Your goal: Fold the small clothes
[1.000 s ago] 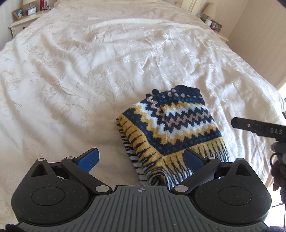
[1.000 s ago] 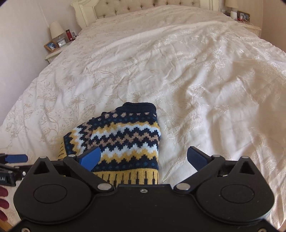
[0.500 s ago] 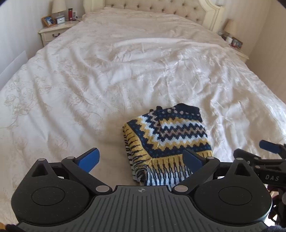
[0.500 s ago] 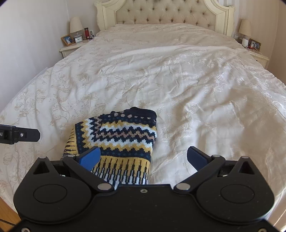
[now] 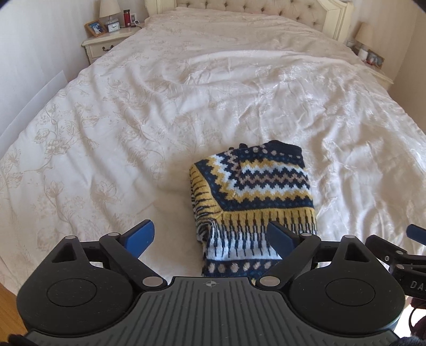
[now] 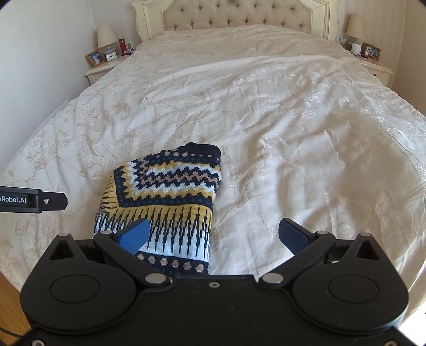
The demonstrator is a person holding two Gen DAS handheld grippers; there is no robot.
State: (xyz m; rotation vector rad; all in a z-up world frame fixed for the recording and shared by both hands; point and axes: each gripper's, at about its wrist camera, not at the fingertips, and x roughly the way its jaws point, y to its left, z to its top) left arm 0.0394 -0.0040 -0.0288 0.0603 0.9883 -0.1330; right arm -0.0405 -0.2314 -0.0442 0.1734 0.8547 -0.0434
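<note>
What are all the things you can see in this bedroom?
sweater: one, navy, yellow and white zigzag knit, folded, near foot of bed.
bedspread: one, cream, floral, covering bed.
headboard: one, cream, tufted, far end.
nightstands: two, cream, left and right of bed.
lamps: two, beige shades, one per nightstand.
photo frame: one, left nightstand.
clock: one, beside it.
red bottle: one, left nightstand.
left tongs: open, empty.
right tongs: open, empty.
</note>
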